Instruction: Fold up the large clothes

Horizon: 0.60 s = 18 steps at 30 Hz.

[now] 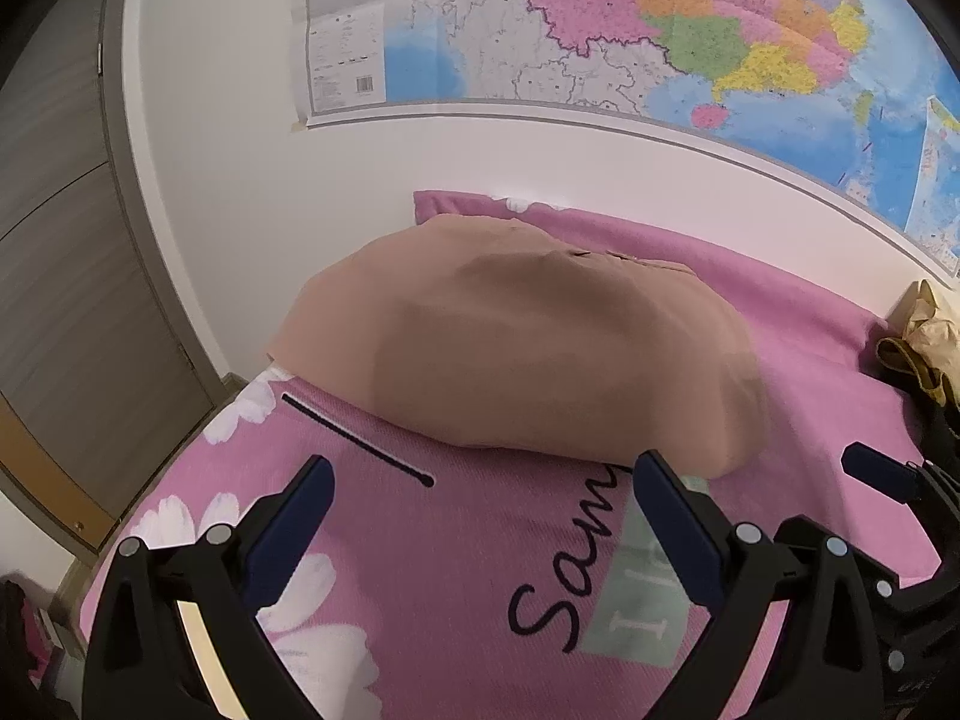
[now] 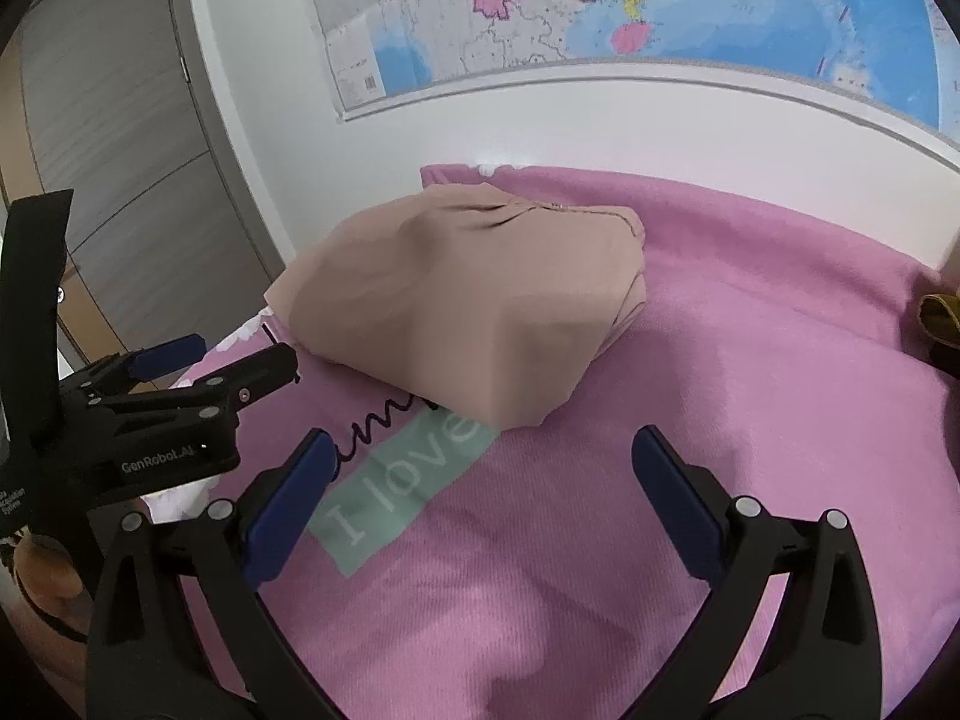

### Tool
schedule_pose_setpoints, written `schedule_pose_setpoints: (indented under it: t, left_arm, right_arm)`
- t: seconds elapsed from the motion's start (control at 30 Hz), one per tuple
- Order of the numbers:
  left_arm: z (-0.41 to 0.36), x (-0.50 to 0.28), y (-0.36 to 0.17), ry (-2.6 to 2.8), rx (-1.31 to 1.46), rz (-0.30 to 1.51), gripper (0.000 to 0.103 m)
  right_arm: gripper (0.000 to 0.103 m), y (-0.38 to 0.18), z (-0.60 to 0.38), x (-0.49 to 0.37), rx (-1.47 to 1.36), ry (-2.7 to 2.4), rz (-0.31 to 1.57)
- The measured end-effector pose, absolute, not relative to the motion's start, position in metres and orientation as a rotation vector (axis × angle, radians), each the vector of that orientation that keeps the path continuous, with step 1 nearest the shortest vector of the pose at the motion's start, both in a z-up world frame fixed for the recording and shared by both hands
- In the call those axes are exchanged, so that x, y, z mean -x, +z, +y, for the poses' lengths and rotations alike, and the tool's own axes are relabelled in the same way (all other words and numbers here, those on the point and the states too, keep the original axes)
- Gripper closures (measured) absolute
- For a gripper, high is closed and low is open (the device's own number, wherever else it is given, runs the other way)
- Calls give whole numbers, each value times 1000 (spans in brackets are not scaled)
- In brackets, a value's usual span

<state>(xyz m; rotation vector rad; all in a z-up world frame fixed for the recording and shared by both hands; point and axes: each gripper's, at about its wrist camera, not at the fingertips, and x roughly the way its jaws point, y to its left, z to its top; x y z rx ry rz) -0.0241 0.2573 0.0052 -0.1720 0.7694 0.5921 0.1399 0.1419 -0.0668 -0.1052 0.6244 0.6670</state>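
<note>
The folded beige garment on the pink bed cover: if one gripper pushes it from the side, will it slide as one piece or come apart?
The beige garment looks soft and layered, so it would probably bunch or unfold, not slide whole. The textured pink cover likely adds friction.

A pink bedspread (image 1: 798, 324) fills the lower half of both views, printed with white flowers (image 1: 252, 408) at lower left, black script lettering (image 1: 570, 576) and a pale green patch (image 2: 408, 480) reading "I love". A large coloured map (image 1: 660, 30) hangs on the white wall (image 1: 210, 150) across the top. A grey-brown wardrobe door (image 1: 66, 276) stands at far left. A crumpled yellowish item (image 1: 924, 330) lies at the right edge.
</note>
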Motion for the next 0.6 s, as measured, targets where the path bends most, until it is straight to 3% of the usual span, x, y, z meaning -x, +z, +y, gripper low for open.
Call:
schedule_pose_setpoints:
  t: [0.6]
  left_arm:
    - [230,38,19,584,145,747,7]
  right_arm:
    - [5,-55,123,-108,121,619,574]
